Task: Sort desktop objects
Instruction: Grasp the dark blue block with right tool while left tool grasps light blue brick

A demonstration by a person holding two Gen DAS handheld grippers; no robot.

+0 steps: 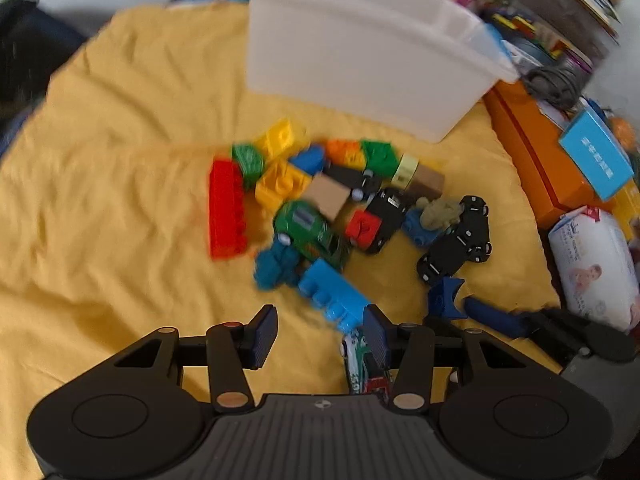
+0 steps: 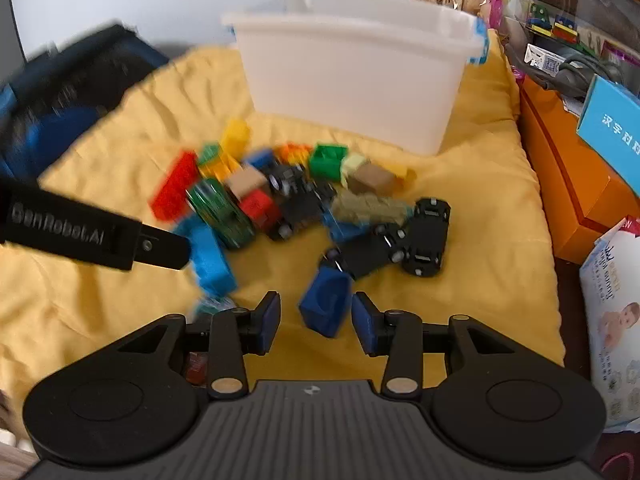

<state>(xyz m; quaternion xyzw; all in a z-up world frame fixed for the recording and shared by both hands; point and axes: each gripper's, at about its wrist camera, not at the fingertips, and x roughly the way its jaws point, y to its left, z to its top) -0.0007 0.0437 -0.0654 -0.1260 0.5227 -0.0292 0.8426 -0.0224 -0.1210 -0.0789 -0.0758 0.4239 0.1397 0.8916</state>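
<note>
A pile of toy bricks and cars lies on a yellow cloth (image 1: 100, 200) in front of a white plastic bin (image 1: 360, 60). The pile includes a red brick (image 1: 226, 212), a green car (image 1: 312, 232) and black cars (image 1: 460, 240). My left gripper (image 1: 320, 332) is open over bare cloth, with a light blue brick (image 1: 332, 296) just ahead of its right finger and a small white-green car (image 1: 358, 360) beneath that finger. My right gripper (image 2: 317, 325) is open, with a dark blue block (image 2: 326, 304) at its fingertips and a gap showing on the block's left side.
An orange box (image 2: 560, 168), a light blue box (image 2: 612, 124) and a wipes pack (image 2: 612, 320) line the right edge. Snack bags and books crowd the back right. A dark bag (image 2: 68, 80) sits at the back left. The left tool's black side (image 2: 92, 232) reaches in over the light blue brick (image 2: 210, 260).
</note>
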